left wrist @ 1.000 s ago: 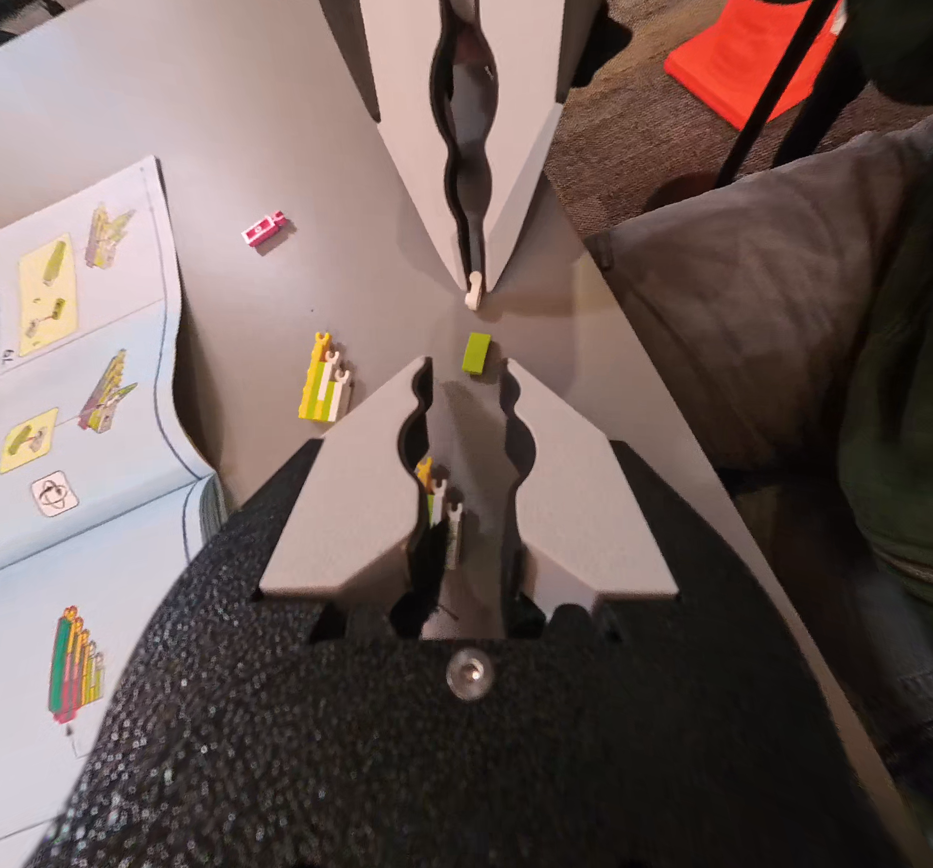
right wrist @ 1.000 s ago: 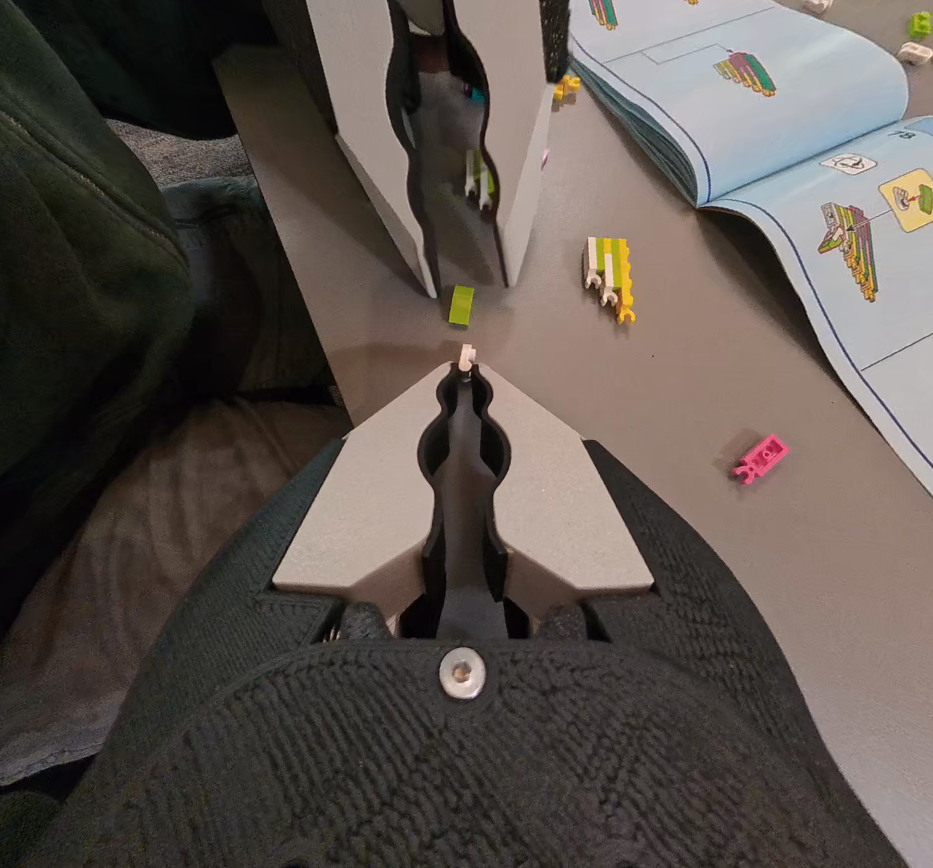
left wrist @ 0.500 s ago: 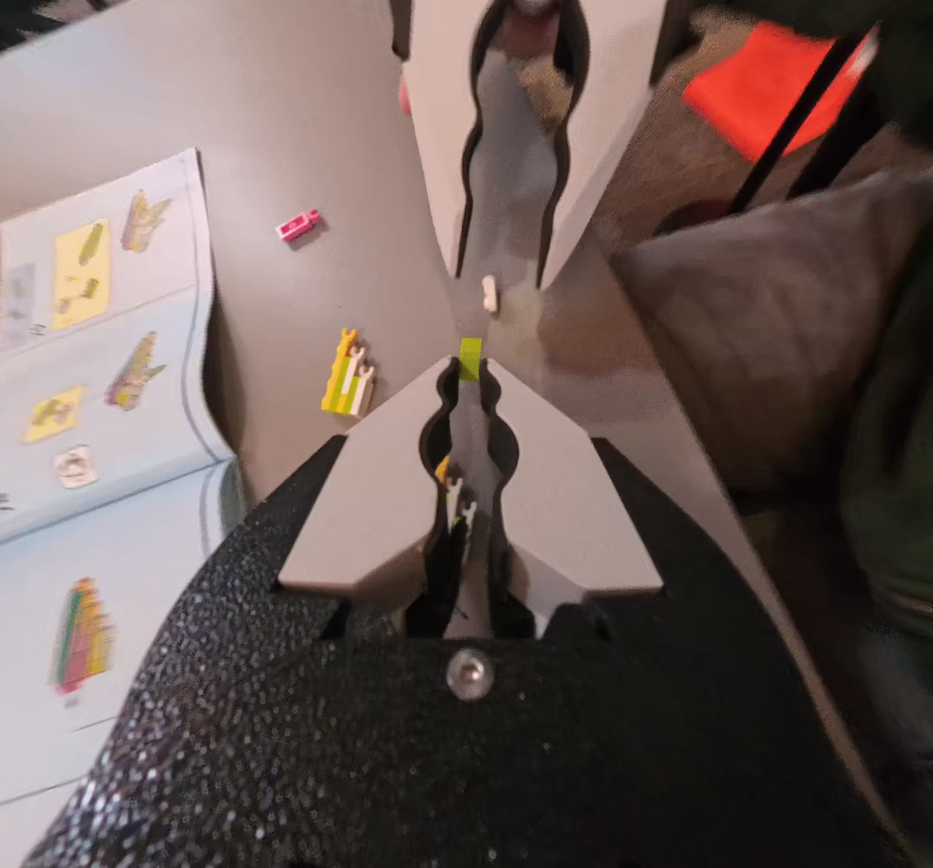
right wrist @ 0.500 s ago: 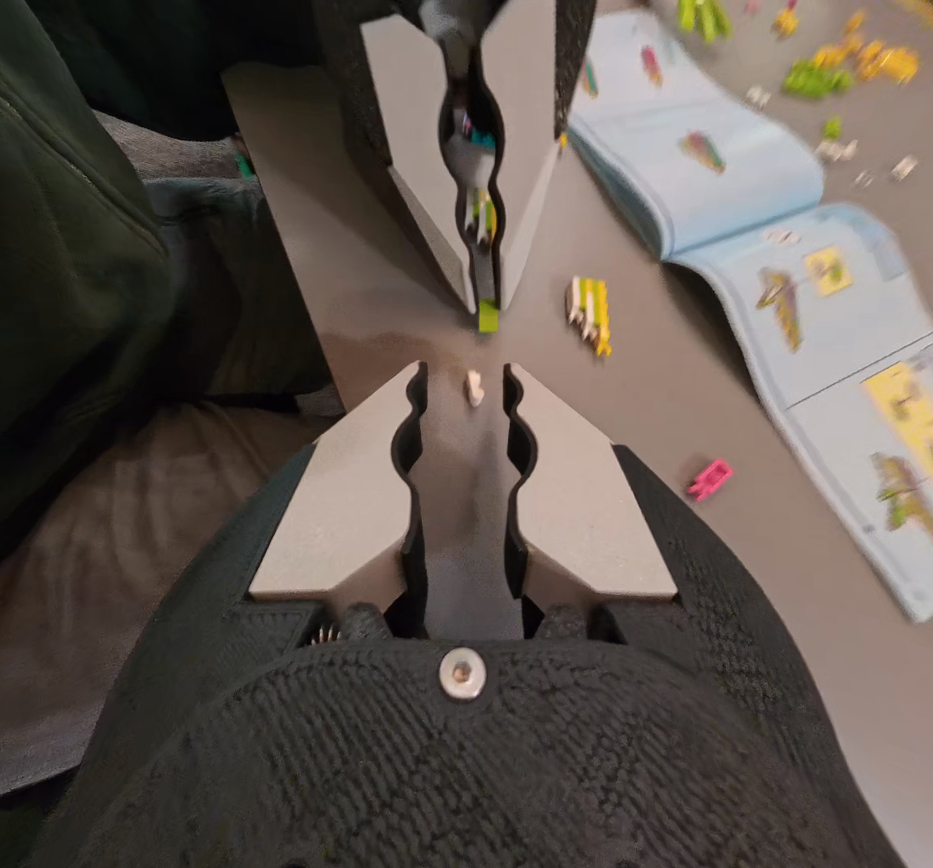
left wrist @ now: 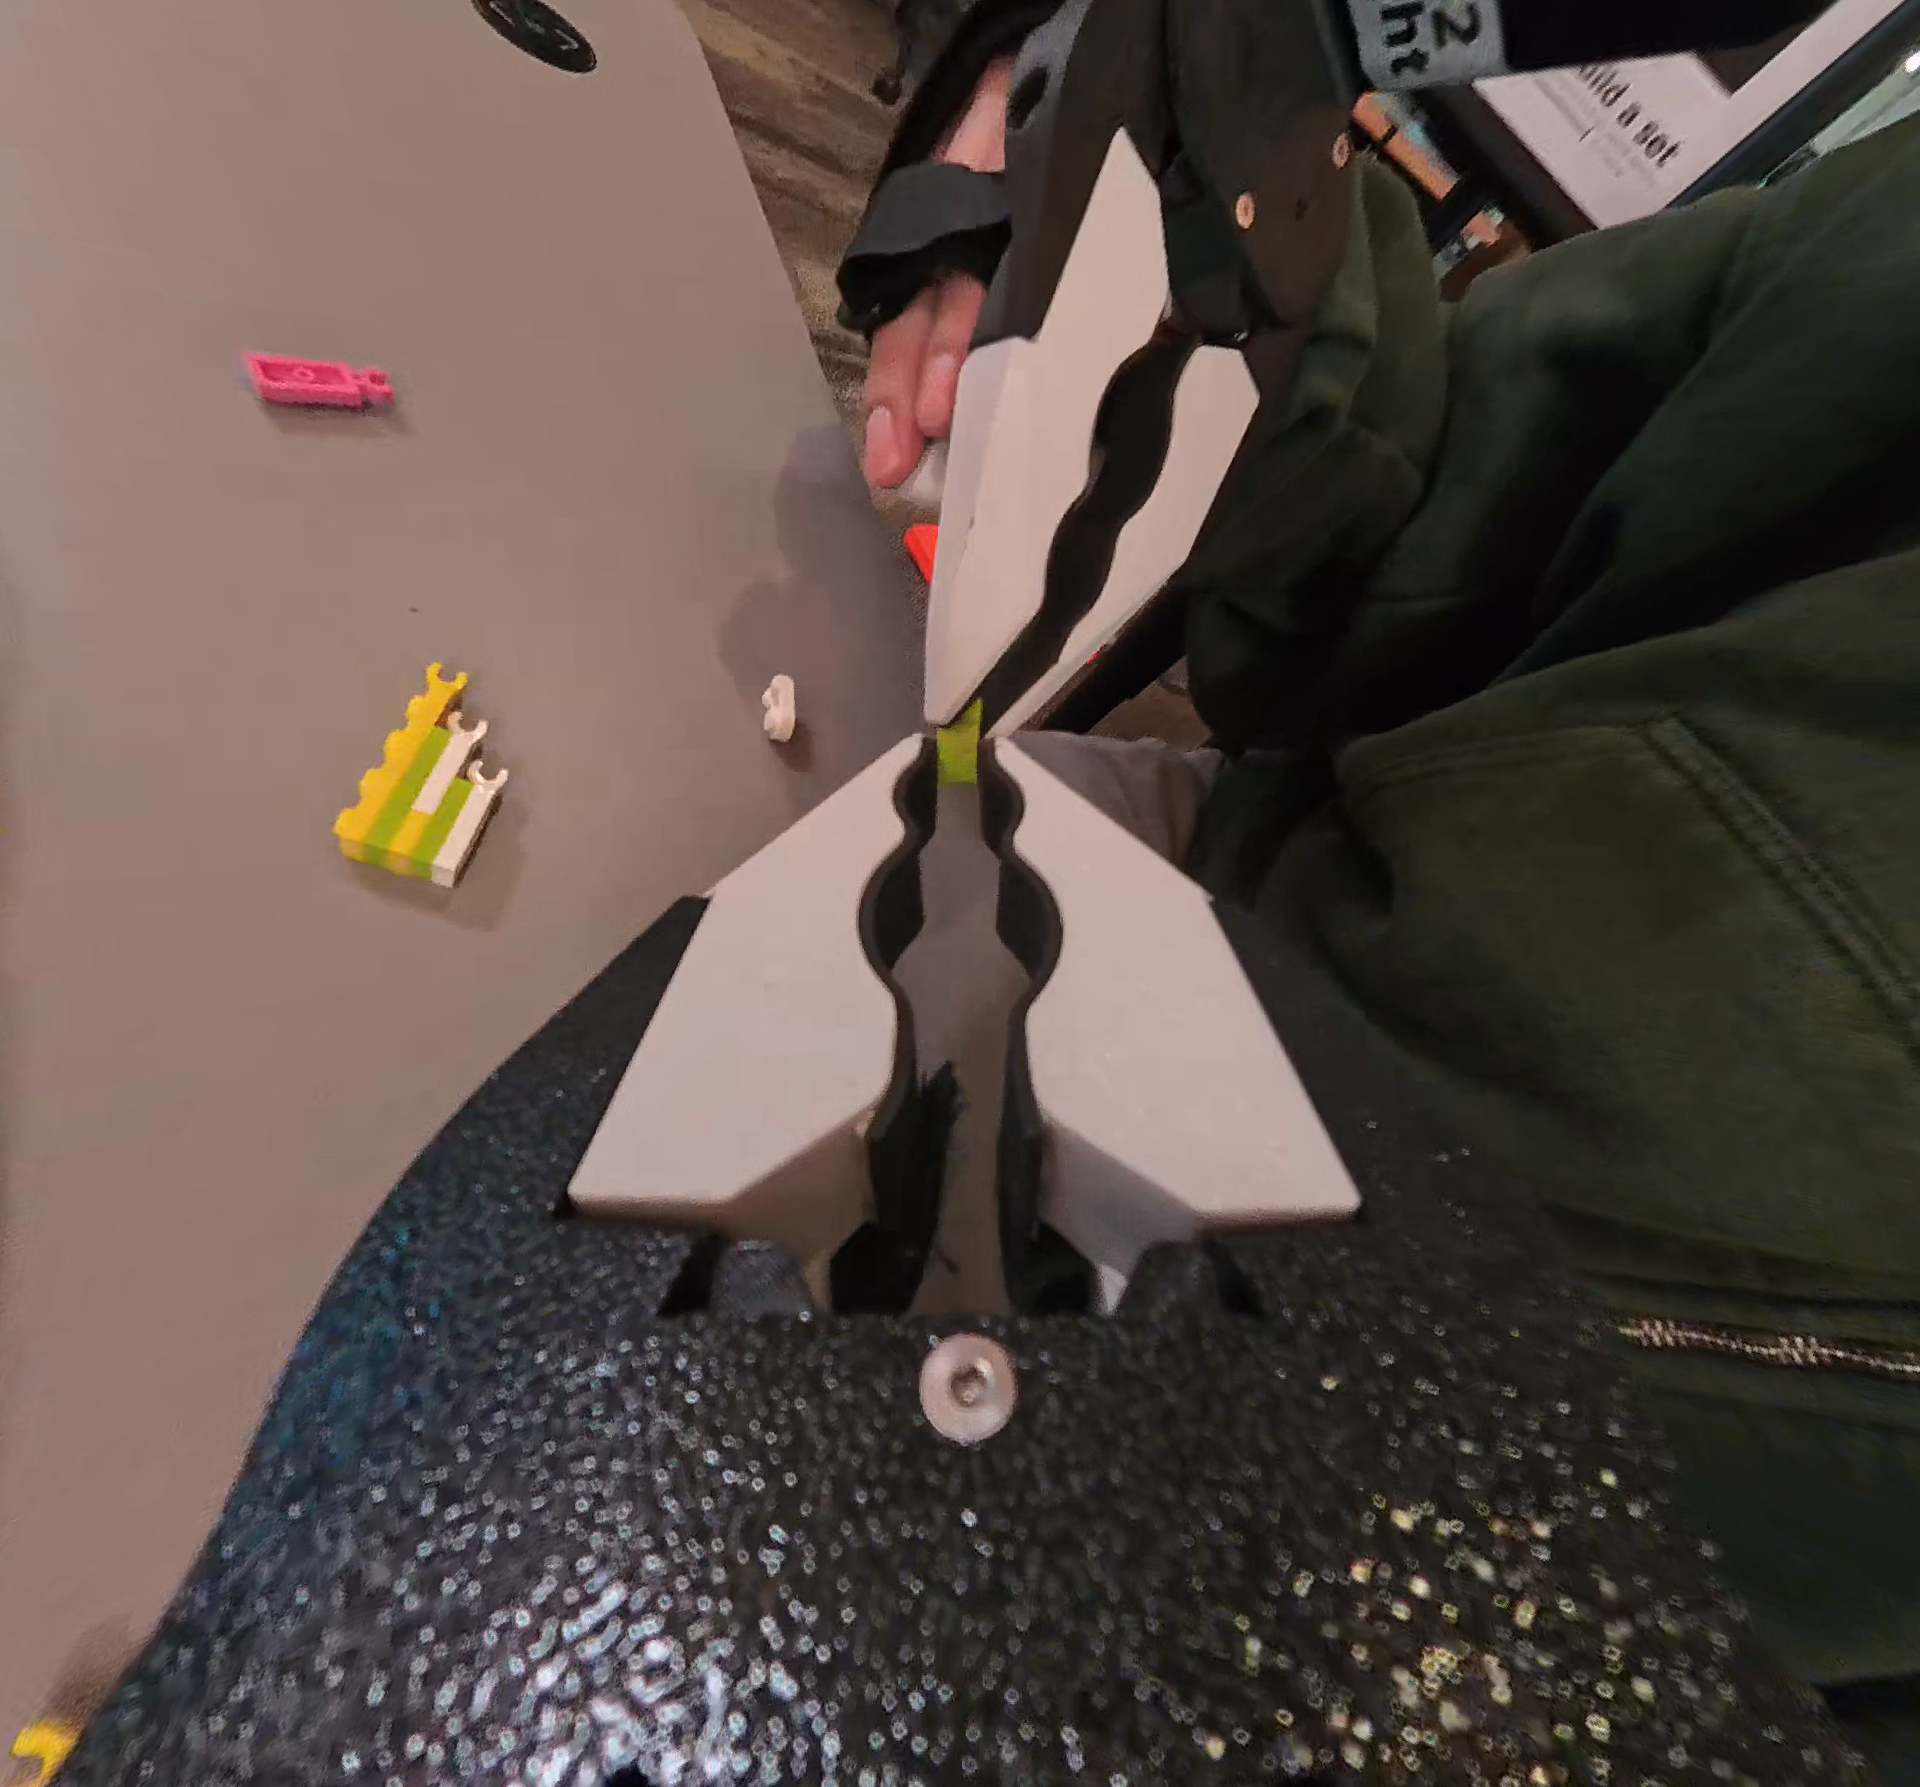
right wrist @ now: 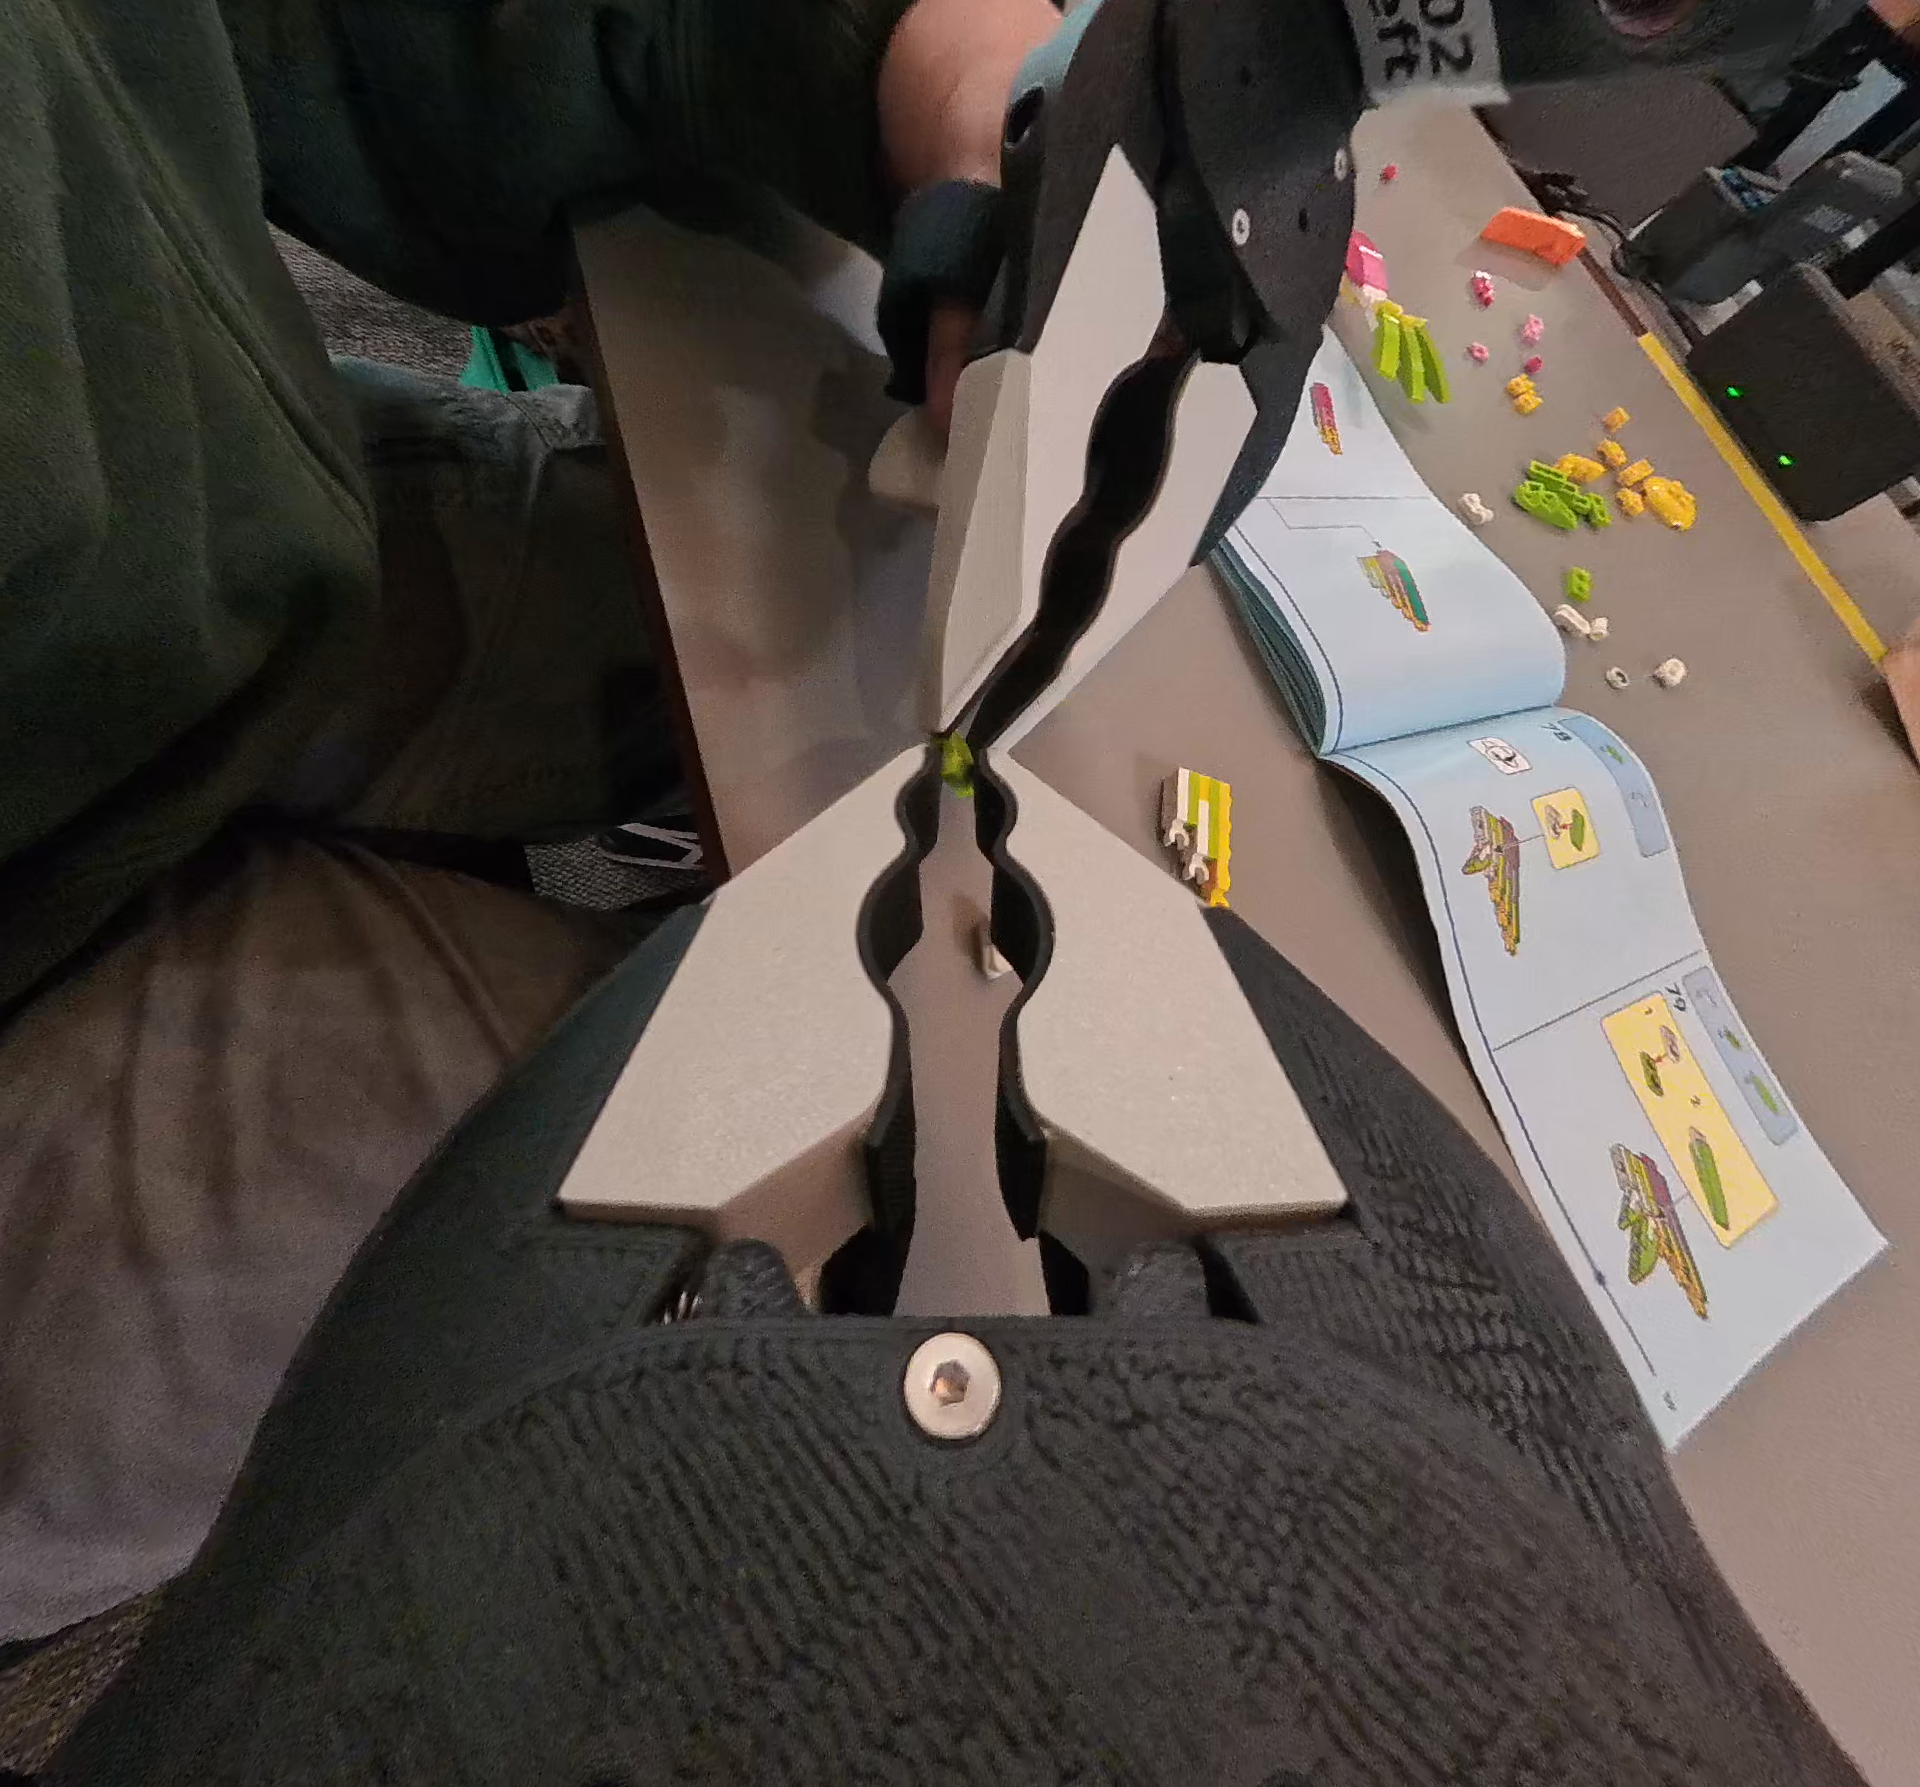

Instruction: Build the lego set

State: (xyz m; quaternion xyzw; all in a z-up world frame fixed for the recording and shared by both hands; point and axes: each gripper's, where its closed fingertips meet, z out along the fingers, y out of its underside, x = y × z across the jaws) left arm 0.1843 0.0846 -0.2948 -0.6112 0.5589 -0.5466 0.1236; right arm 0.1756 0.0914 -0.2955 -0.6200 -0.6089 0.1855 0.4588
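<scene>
A small lime green brick (left wrist: 958,752) is held in the air between both grippers, just off the table's near edge. My left gripper (left wrist: 958,766) is shut on it from below in the left wrist view. My right gripper (right wrist: 954,781) is shut on the same lime brick (right wrist: 954,763), tip to tip with the left gripper (right wrist: 961,735). A small white clip piece (left wrist: 777,707) lies loose on the grey table (left wrist: 312,1010). A yellow, lime and white stepped assembly (left wrist: 421,787) lies flat to its left and shows in the right wrist view (right wrist: 1200,828).
A pink plate piece (left wrist: 312,379) lies farther back. An open instruction booklet (right wrist: 1434,677) lies to the right, with several loose lime, yellow, pink and white pieces (right wrist: 1600,490) beyond it. Black boxes (right wrist: 1808,387) stand at the table's far side. A person's dark green jacket (left wrist: 1558,802) is close by.
The right gripper let the white clip drop onto the table. The left gripper shut on the lime brick and lifted it. The right gripper then closed on the same brick.
</scene>
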